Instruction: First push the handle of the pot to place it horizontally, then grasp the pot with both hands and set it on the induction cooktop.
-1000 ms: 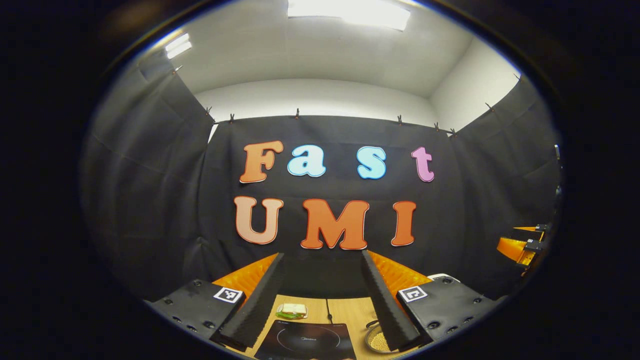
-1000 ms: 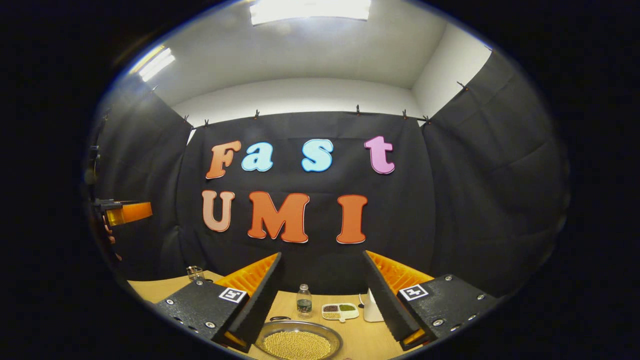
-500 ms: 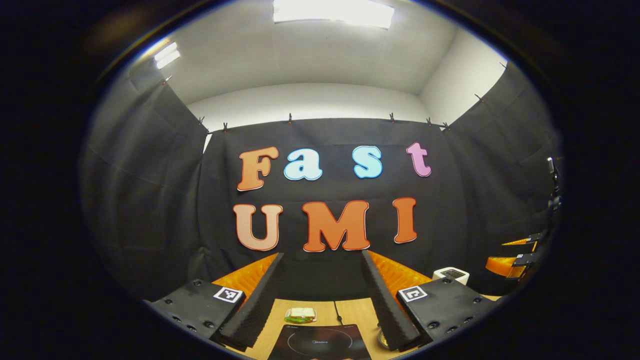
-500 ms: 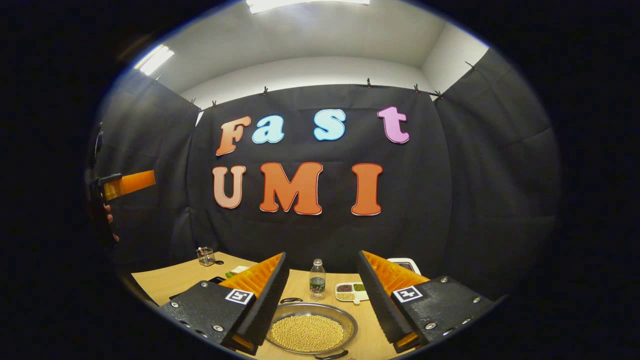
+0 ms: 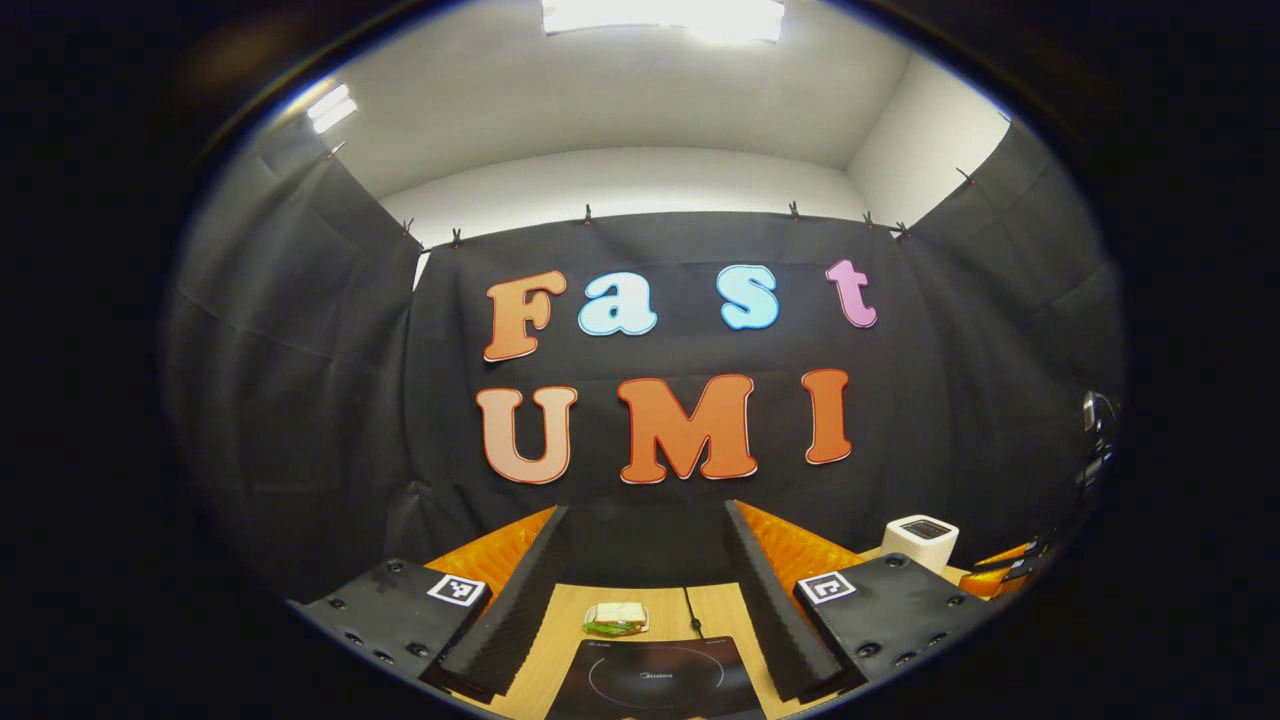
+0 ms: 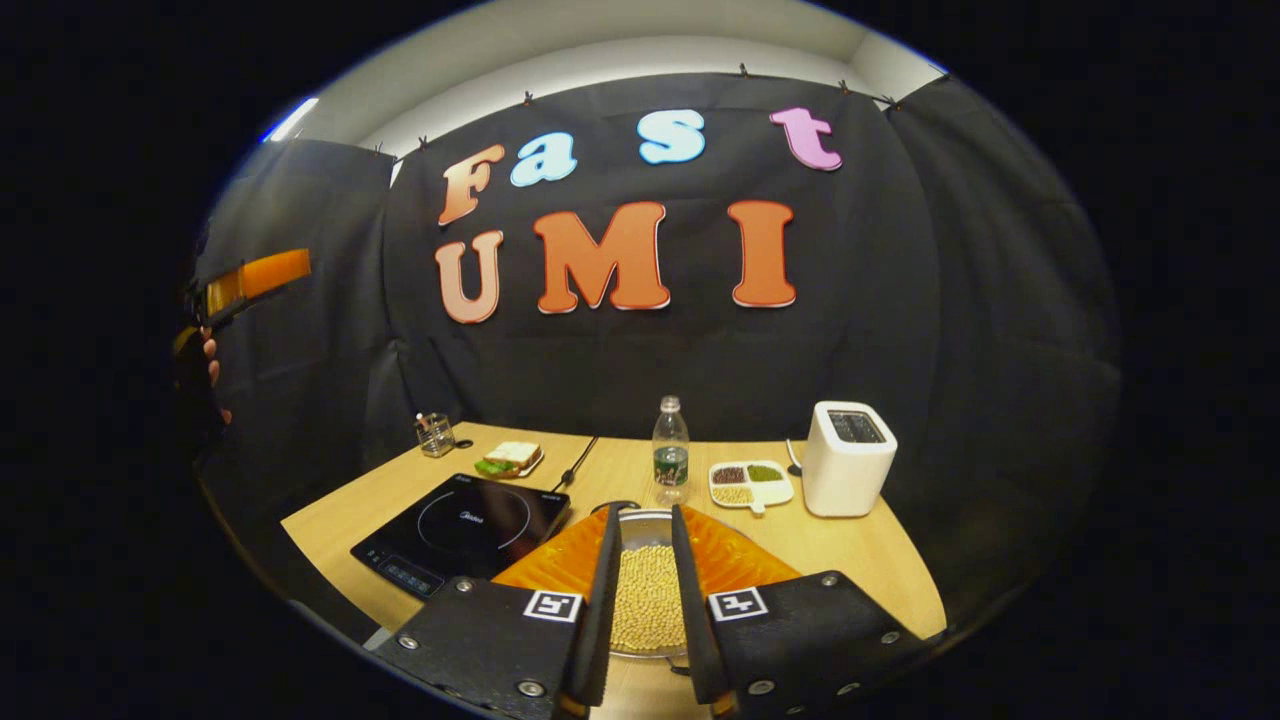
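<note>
- The right tool (image 6: 645, 560) hangs low over the near edge of the wooden counter (image 6: 880, 560), tipped downward. Its two fingers stand close together with only a narrow slot between them, and nothing is pinched in that slot.
- Through the slot, and spreading a little to either side behind the fingers, is the pot (image 6: 645, 590): a shallow round metal pan filled with small yellowish beans. It sits on the counter, just to the right of the induction cooktop and not on it.
- A dark looped handle (image 6: 615, 507) shows at the pot's far rim. I cannot tell how it lies.
- The induction cooktop (image 6: 462, 528) is a flat black slab with a ring drawn on its face, lying left of the pot with one corner close to the pot's rim.
- The left tool (image 5: 645, 590) is held higher and more level, its fingers spread wide apart and gripping nothing. Between them lie the cooktop's far edge and bare counter.
- From the right gripper view, the left tool shows far off at the left edge, up in the air, with the fingers of the hand (image 6: 212, 370) that holds it below it.
- Along the back of the counter stand a small glass jar (image 6: 434, 435), a sandwich on a plate (image 6: 510, 458), a clear water bottle (image 6: 670, 452), a divided dish of beans (image 6: 750, 482) and a white toaster (image 6: 848, 470).
- A dark cord (image 6: 578, 462) runs back from the cooktop toward the cloth wall.
</note>
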Demonstrator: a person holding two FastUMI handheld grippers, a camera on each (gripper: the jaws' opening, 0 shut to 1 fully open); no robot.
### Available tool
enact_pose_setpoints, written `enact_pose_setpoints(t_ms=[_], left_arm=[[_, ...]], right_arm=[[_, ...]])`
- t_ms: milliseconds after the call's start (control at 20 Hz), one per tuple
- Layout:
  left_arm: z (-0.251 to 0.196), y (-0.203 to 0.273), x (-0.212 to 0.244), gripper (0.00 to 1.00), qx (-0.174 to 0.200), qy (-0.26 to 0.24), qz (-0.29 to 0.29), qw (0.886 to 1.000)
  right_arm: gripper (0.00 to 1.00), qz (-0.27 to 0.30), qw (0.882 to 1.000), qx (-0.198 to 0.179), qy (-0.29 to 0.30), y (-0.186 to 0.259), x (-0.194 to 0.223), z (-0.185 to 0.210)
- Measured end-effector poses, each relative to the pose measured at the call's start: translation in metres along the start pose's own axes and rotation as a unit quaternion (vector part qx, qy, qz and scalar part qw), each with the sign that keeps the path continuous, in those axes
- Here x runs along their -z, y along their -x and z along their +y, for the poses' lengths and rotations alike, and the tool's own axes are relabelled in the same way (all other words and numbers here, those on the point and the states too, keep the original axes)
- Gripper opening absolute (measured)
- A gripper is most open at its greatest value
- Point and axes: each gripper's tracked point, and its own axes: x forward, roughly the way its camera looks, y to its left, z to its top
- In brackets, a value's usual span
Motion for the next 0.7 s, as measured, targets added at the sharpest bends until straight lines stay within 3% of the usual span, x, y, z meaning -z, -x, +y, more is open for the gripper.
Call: enact_pose_setpoints(t_ms=[150,350,700], left_arm=[[0.004,-0.002,0.006,0.96,-0.005,-0.003,0.005,1.0],[0.015,-0.003,0.017,0.96,-0.009,0.0,0.013,1.0],[0.038,-0.015,0.047,0.97,-0.028,0.001,0.042,0.999]], right_arm=[[0.14,0.059,0.998,-0.013,-0.012,-0.005,0.042,0.011],[0.05,0.135,0.989,-0.04,-0.041,-0.009,0.105,0.029],[0.0,0.222,0.967,-0.029,-0.12,-0.014,0.169,0.026]])
